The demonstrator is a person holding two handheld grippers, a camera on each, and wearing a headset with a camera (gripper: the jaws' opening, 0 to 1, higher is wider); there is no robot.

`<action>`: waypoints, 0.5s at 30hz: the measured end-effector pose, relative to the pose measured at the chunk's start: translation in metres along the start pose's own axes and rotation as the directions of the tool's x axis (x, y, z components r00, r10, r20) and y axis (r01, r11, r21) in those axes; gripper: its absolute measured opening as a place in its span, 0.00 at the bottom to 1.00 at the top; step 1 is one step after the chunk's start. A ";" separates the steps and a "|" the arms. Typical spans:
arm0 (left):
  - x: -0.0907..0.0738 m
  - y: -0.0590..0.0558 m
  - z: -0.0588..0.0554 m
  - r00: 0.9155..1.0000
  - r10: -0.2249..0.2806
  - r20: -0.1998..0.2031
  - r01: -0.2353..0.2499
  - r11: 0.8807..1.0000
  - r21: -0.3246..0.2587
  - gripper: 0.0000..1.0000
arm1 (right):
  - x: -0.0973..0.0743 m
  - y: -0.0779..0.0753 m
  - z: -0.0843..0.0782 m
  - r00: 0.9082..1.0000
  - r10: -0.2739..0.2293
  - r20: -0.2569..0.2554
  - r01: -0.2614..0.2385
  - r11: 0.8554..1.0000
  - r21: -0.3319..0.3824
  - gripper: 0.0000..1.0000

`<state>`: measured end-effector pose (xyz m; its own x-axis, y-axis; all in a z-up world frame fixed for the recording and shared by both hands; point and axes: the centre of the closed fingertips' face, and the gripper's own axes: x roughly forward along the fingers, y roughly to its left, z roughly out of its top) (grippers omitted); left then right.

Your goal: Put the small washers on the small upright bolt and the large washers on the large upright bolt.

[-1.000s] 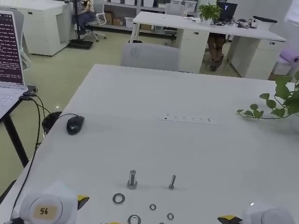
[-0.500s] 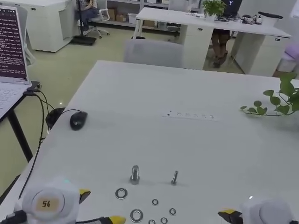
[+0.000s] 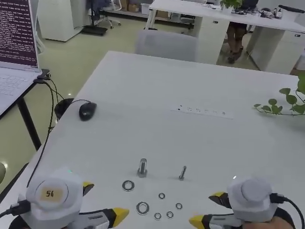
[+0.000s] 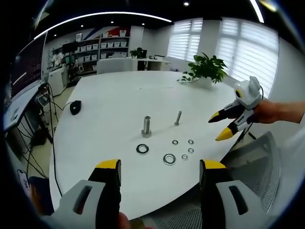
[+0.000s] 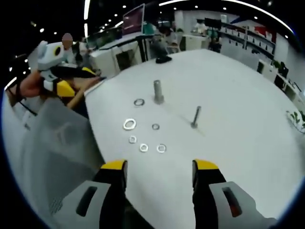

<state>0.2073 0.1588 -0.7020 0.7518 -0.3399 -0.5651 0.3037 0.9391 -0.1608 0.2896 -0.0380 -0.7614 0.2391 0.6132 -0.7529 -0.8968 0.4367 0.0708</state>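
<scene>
Left gripper (image 4: 160, 164) and right gripper (image 5: 160, 165) both gape empty; small washers (image 3: 169, 214) look thin, probably slippery (pinch across the rim).

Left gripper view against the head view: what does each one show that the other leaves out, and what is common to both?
Left gripper view: window blinds, the full plant, and a hand holding the right gripper, tongs open. Head view: lines of text on the laptop screen and a seated person's legs at the far desk. Both: large bolt, small bolt, two large washers and four small washers loose on the table, and the mouse.
</scene>
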 end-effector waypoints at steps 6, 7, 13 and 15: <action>0.000 0.002 0.001 1.000 0.005 0.004 -0.005 1.000 -0.007 0.66 | 0.018 -0.007 0.006 0.999 0.026 -0.048 -0.028 0.998 -0.049 0.45; -0.001 0.003 0.001 1.000 0.009 0.007 -0.009 1.000 -0.009 0.66 | 0.021 -0.009 0.006 0.998 0.026 -0.055 -0.029 0.998 -0.053 0.44; -0.002 0.007 0.001 1.000 0.023 0.011 -0.023 0.999 -0.026 0.65 | 0.042 -0.015 0.008 0.992 0.057 -0.111 -0.070 0.991 -0.115 0.37; -0.002 0.007 0.002 1.000 0.025 0.013 -0.024 0.999 -0.032 0.65 | 0.049 -0.016 0.007 0.988 0.068 -0.137 -0.087 0.986 -0.141 0.32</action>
<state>0.2092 0.1659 -0.7004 0.7666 -0.3172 -0.5583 0.2666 0.9482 -0.1727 0.3179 -0.0101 -0.7947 0.1243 0.5451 -0.8291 -0.9578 0.2841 0.0431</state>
